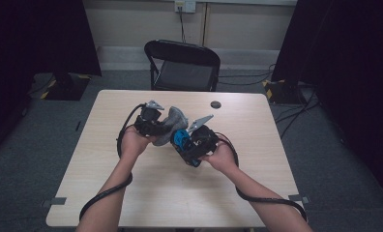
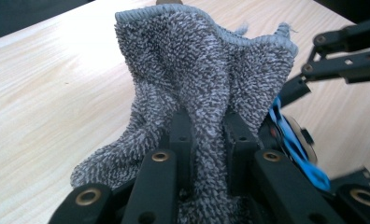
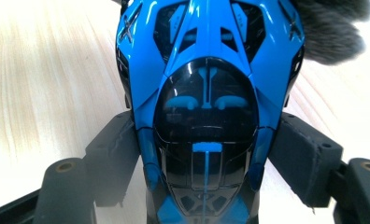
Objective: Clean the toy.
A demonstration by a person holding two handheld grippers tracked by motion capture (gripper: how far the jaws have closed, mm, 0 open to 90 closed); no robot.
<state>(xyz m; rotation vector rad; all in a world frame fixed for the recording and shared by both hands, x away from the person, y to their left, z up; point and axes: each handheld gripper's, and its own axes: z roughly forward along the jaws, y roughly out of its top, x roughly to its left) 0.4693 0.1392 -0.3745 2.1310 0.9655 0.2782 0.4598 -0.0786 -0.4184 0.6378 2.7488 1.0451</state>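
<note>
i am holding a two-jaw gripper in each hand above the middle of a pale wooden table (image 1: 131,193). my left gripper (image 1: 156,126) is pinching a grey terry cloth (image 2: 197,79), its jaws pressed together on a fold while the rest of the cloth is standing up in front of them. my right gripper (image 1: 188,145) is gripping a blue toy car (image 3: 206,107) by its sides, the jaws spread wide around the body. the cloth is lying just beside the car, between the two grippers, both raised off the table. a black chair (image 1: 184,65) is standing beyond the far edge, and a small dark disc (image 1: 215,104) is resting near that edge.
</note>
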